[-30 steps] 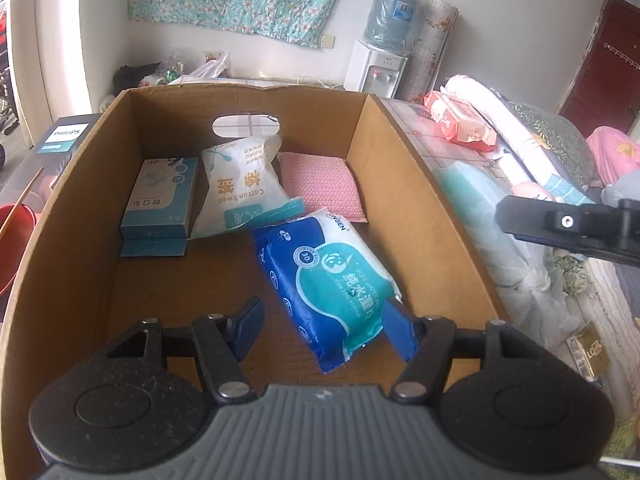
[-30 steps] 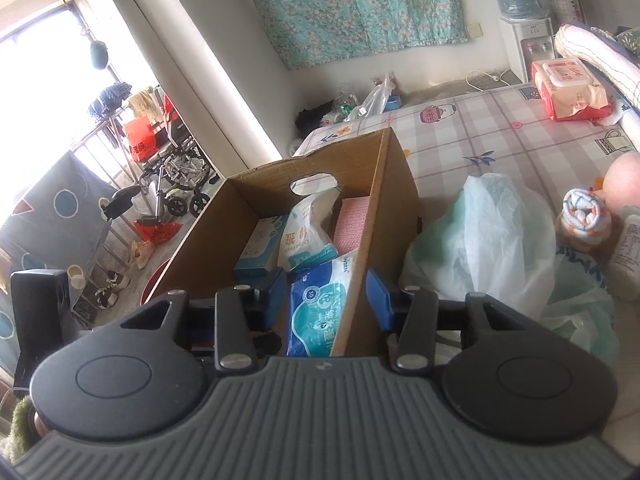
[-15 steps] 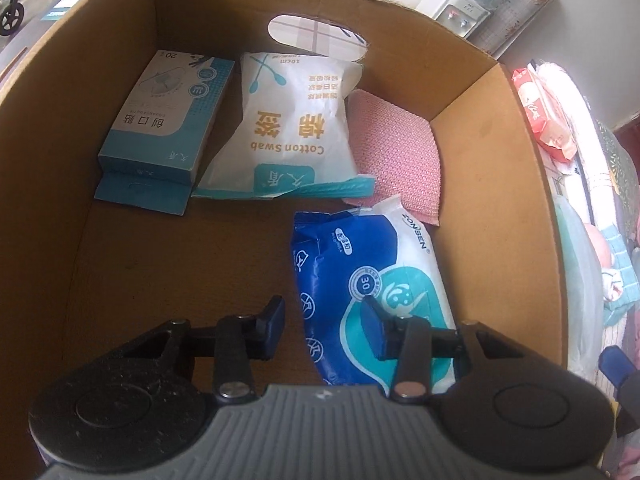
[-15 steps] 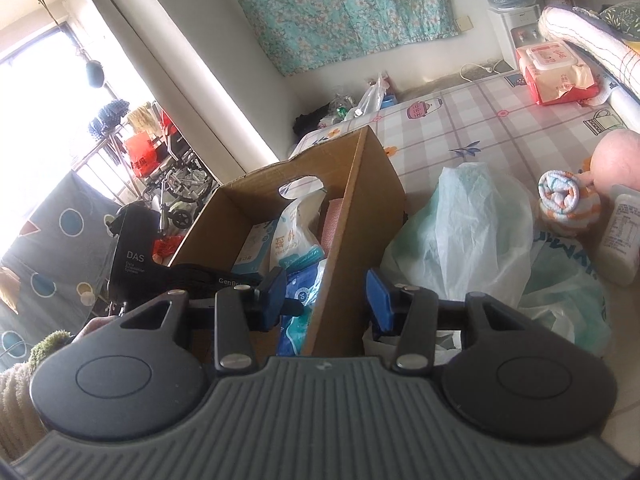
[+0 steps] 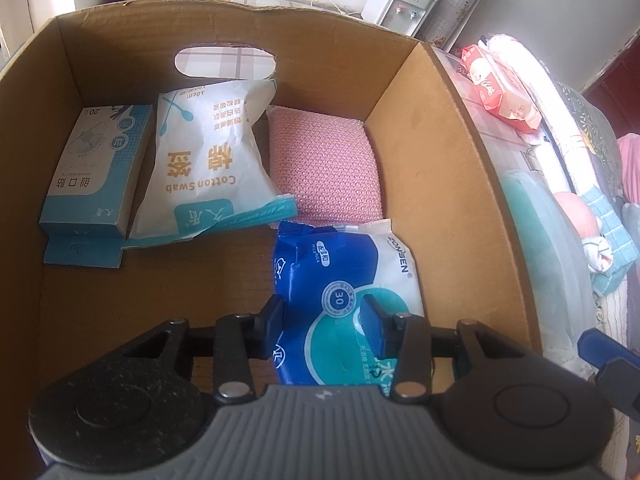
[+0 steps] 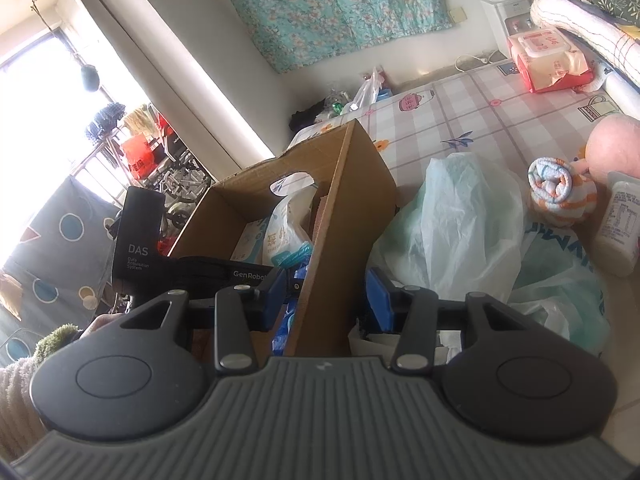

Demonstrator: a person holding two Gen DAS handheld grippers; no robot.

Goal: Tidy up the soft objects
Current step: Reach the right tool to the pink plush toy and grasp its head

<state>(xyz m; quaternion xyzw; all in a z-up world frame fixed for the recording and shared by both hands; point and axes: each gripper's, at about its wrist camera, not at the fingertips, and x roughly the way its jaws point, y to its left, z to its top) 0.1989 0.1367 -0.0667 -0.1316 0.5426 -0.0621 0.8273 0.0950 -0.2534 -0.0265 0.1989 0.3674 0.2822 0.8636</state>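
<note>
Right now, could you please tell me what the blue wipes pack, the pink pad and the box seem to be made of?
Blue wipes pack: glossy plastic film, judging by its sheen and crinkles. Pink pad: apparently woven or knitted fabric, matte, with a fine dotted texture. Box: brown corrugated cardboard, matte, with a ragged torn rim.

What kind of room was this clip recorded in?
Most likely a lived-in bedroom at home: a bed with a checked sheet, rolled bedding along its edge, a water dispenser by the wall, and a floral cloth hung up.
</note>
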